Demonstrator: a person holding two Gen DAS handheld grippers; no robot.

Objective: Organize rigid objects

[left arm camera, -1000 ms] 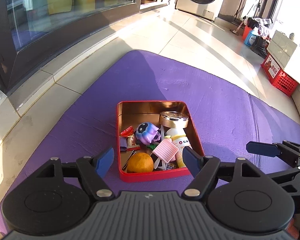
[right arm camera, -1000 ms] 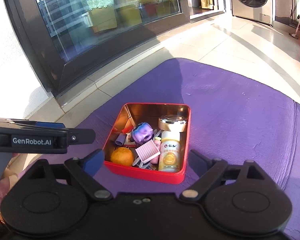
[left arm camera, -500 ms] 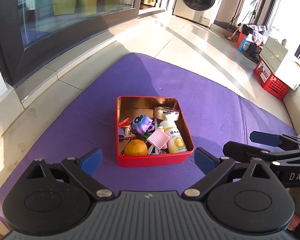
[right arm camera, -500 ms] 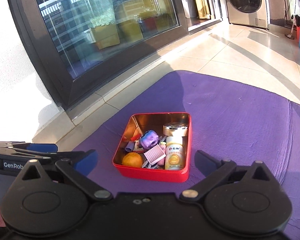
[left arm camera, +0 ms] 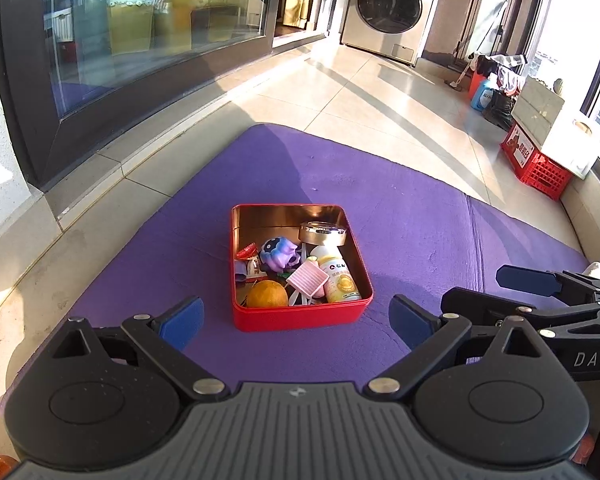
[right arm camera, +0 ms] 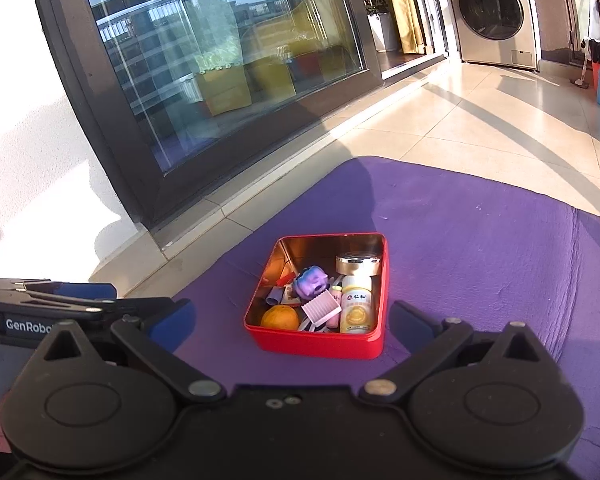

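Now both the left gripper (left arm camera: 296,318) and right gripper (right arm camera: 292,320) hover with fingers spread, short of the red tin (left arm camera: 300,314).

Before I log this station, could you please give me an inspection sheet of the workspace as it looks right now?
Surface: purple mat on a tiled floor.
Job's things: open red tin on the mat, holding an orange, white bottle, purple toy, pink ribbed piece and gold-lidded jar.
Clutter: small bits in the tin, too small to tell.
Grippers: left hand-held gripper and right hand-held gripper both open, empty, short of the tin.
Cables: nothing seen.
Surroundings: washing machine, red crate, glass door.
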